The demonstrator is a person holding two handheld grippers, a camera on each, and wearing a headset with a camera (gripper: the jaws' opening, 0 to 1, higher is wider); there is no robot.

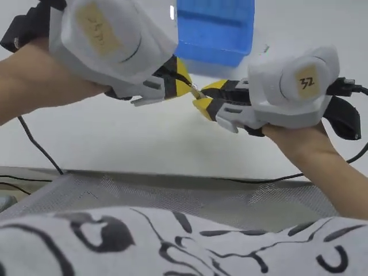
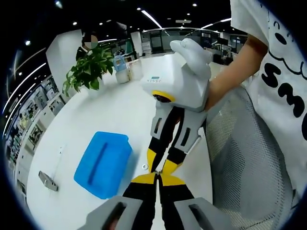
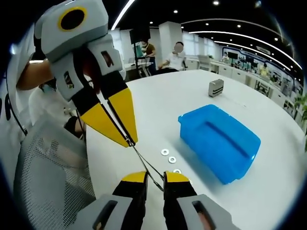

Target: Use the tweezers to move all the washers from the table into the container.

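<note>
Thin metal tweezers (image 3: 144,160) run between the two grippers, which meet tip to tip above the white table (image 1: 115,138). My left gripper (image 1: 185,81) comes in from the left and is shut on one end of the tweezers (image 1: 196,92). My right gripper (image 3: 154,177) closes around the other end, its yellow fingertips (image 1: 202,104) just below the left one's. Three small washers (image 3: 164,152) lie in a row on the table beside the blue container (image 3: 220,141). One washer (image 2: 145,166) also lies near the container (image 2: 103,163) in the left gripper view.
The blue container (image 1: 215,29) stands at the far side of the table. A small grey metal block (image 3: 216,87) lies beyond it. A mesh chair back (image 1: 172,198) and a black cable (image 1: 34,144) are at the near edge. A potted plant (image 2: 88,72) stands far off.
</note>
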